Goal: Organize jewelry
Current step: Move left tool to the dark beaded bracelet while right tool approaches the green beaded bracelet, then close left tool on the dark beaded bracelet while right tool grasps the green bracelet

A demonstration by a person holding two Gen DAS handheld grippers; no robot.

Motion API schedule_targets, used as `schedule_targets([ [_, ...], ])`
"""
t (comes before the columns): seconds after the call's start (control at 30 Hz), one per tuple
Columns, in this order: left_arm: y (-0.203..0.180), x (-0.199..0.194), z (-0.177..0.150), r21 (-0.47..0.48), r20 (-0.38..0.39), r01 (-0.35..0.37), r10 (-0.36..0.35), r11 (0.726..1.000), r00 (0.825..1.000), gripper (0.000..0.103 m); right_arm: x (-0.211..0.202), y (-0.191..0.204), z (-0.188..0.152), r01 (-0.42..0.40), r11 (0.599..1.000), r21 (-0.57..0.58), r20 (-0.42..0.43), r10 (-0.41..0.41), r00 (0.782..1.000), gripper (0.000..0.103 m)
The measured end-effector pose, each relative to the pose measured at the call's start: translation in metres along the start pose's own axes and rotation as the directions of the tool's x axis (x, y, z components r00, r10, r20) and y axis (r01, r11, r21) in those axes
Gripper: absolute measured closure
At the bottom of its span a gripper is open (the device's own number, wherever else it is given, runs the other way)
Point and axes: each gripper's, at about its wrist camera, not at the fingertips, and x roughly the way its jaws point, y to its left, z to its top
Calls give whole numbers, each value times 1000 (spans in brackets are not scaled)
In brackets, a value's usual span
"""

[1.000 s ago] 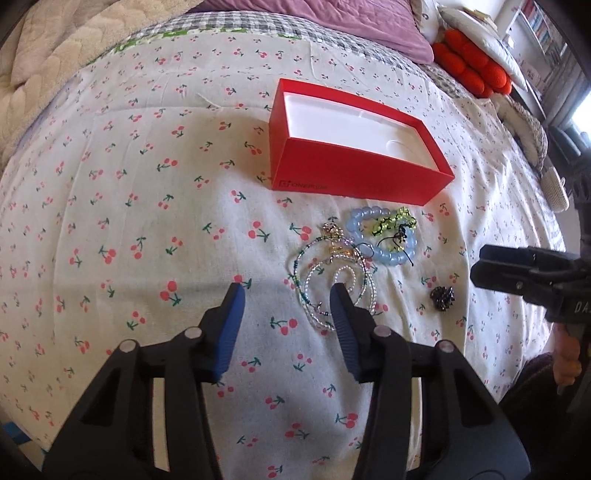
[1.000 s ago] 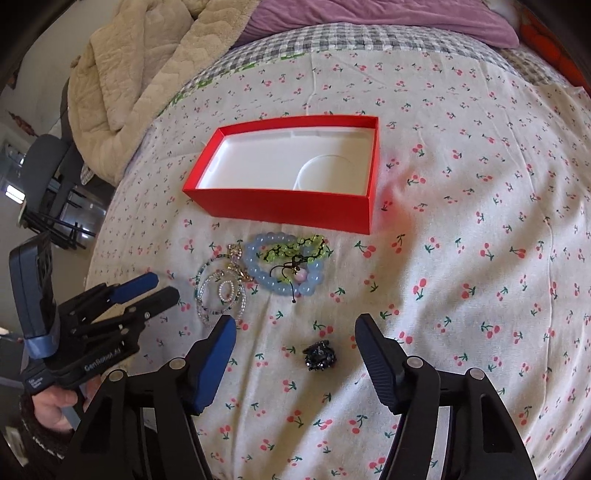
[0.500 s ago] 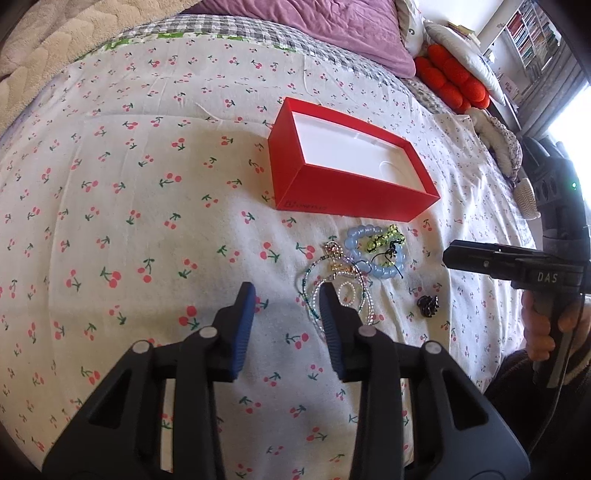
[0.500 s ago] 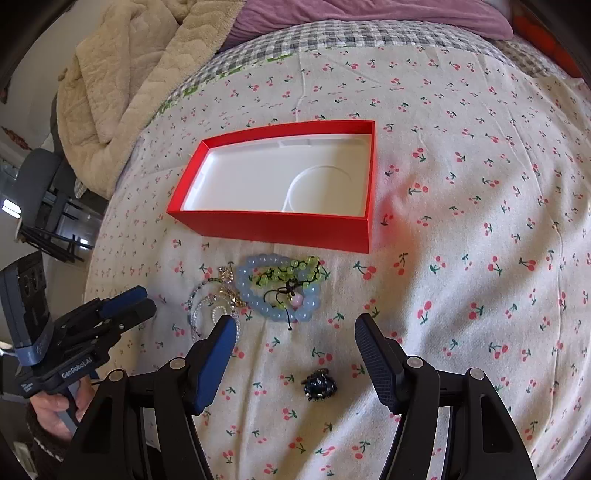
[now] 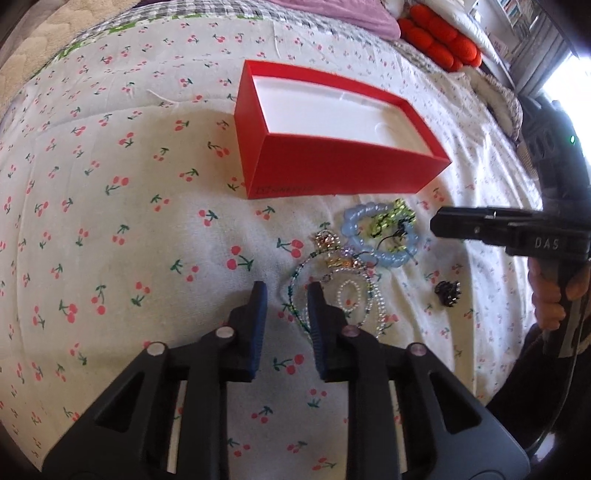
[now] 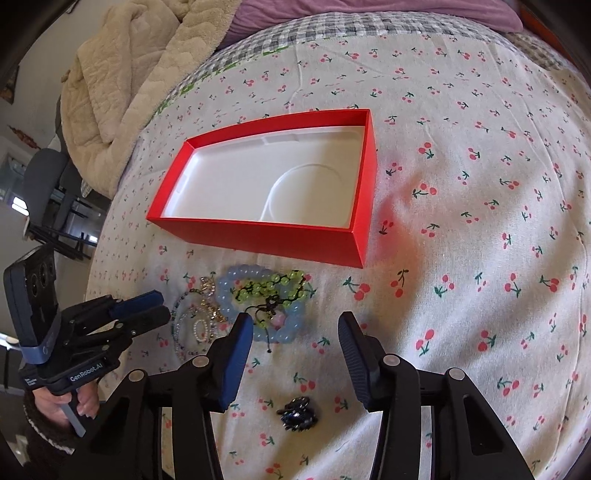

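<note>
An open red box [image 5: 332, 177] with a white inside [image 6: 258, 184] lies on the cherry-print bedspread. In front of it lies a pile of jewelry: a pale blue bead bracelet [image 5: 384, 254] [image 6: 284, 332] with a green bead bracelet [image 6: 273, 286] on it, and clear and pearl bead strands [image 5: 351, 299] [image 6: 195, 325] with gold charms. A small dark ornament [image 5: 447, 292] [image 6: 298, 409] lies apart. My left gripper [image 5: 284, 295] is partly open, empty, at the left edge of the bead strands. My right gripper [image 6: 295, 325] is wide open above the blue bracelet and the dark ornament.
A beige quilted blanket [image 6: 122, 74] and a purple pillow [image 6: 369, 7] lie at the far end of the bed. Orange cushions [image 5: 439, 40] lie at the far right. A dark chair [image 6: 48, 177] stands beside the bed.
My left gripper's jaws have narrowed and it has moved closer to the bead strands. My right gripper has moved forward over the dark ornament toward the blue bracelet.
</note>
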Motion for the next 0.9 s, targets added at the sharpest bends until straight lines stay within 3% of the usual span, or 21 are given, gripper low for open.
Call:
schedule_targets([
  [0.2,-8,9,3,71,-18,-37,38,997,999,83,11,2,10,-24,999,-43,4,24,1000,58],
  [0.33,-13,14,6,101,-23,-40,42,994,999,83,22,2,14,-30,999,-41,-10,30,999,68],
  [0.47,-18,19,8,134,-32,-34,39,990,999,83,28,4,16,-30,998,-54,-5,29,1000,71],
  [0.53,-18,21,11,129,-41,-29,34,991,999,83,29,4,16,-37,997,-65,-3,37,999,80],
  [0.6,-20,23,14,123,-45,-30,36,992,998,94,31,7,15,-34,996,-84,-7,34,999,85],
  [0.67,-18,23,13,117,-49,-24,30,993,998,99,30,9,14,-33,995,-97,-6,32,999,91],
  [0.9,-24,15,15,99,-10,-37,39,994,999,100,12,14,14,-52,992,-114,30,56,998,92],
])
